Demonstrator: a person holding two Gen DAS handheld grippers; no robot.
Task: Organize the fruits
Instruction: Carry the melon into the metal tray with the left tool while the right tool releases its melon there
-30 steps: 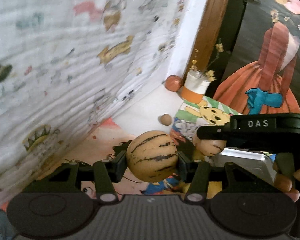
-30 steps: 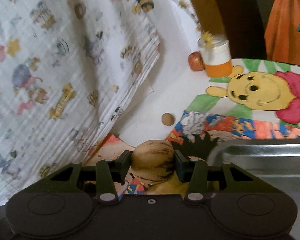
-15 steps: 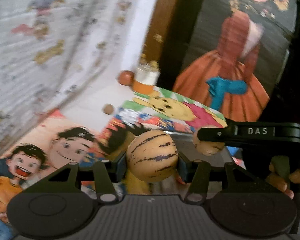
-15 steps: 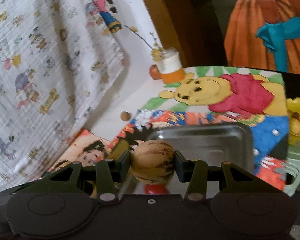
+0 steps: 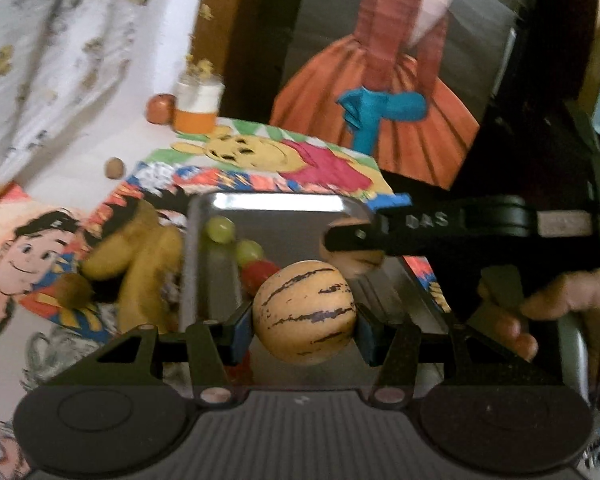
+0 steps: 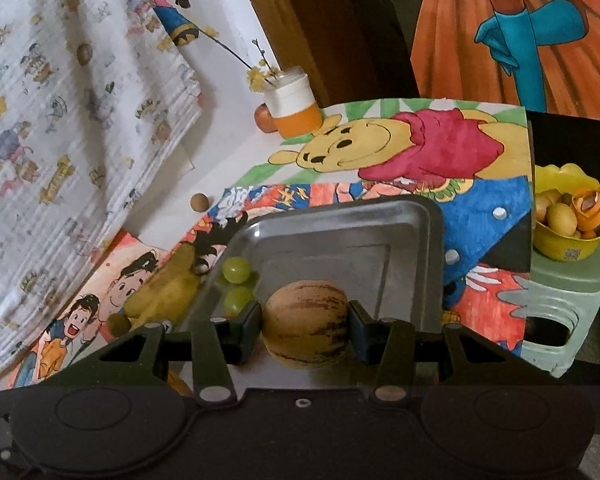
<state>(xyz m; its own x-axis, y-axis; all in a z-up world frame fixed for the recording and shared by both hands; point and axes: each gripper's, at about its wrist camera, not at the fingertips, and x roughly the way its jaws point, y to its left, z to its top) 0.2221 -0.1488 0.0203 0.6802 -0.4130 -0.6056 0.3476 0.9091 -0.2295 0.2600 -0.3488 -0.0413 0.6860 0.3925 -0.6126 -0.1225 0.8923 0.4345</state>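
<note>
- The metal tray (image 6: pixel 412 220) sits just beyond and under both sets of tongs, its near rim right below the jaws. It looks slick and shallow, so I reckon a round fruit let go from any height rolls to a wall or hops the rim.
- The left gripper (image 5: pixel 304 320) is clenched on a pale striped melon (image 5: pixel 305 312), pads pressing its two flanks, hanging over the tray's near edge. The grip sits at the widest part of a smooth ball; a twist of the wrist could squirt it forward.
- The right gripper (image 6: pixel 305 328) is clamped on a duller brown-striped melon (image 6: pixel 305 325), also above the tray floor. In the left view its black finger crosses just ahead and right of the left tongs, so the likeliest mishap is the two tools knocking together if both lower at once.
- Bananas (image 6: pixel 164 292) lie left of the right tongs, against the tray's outer wall; a melon spilling that way lands on them.
- Two green grapes (image 6: pixel 236 270) rest in the tray's left corner, just ahead and left of the jaws, with a red fruit (image 5: pixel 260 274) beside them. A melon set down there may crush or scatter them.
</note>
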